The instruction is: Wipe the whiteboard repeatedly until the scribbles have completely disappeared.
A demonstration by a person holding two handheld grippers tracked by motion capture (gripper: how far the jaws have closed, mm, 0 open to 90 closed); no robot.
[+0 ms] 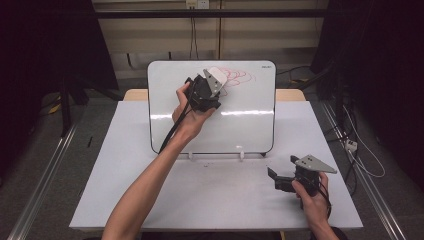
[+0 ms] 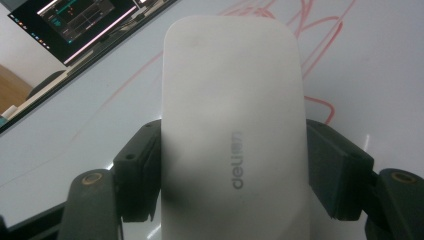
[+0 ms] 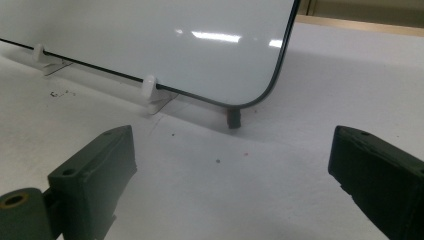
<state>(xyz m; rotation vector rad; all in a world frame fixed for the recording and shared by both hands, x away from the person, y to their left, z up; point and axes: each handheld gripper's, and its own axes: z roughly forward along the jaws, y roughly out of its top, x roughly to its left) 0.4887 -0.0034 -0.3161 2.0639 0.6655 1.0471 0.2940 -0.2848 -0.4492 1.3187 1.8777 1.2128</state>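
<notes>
On the worktop [image 1: 150,200] our whiteboard [image 1: 250,130] stands propped toward the far edge, red scribbles [image 1: 240,76] near its top edge. Our left tool [image 1: 212,82] clamps the white eraser [image 2: 232,130] against those scribbles. Our right tool [image 1: 275,178] rests with jaws apart near the worktop's near right corner.

a white table [image 1: 125,190] stands on grey floor [image 1: 50,150], beige wall [image 1: 150,35] behind, dark curtains [image 1: 45,45] at both sides.

A white rounded plastic eraser [image 2: 232,140] with grey lettering; a glossy white black-edged whiteboard [image 1: 240,125] bearing red scribbles [image 1: 239,76]; black tongs [image 3: 235,185].
</notes>
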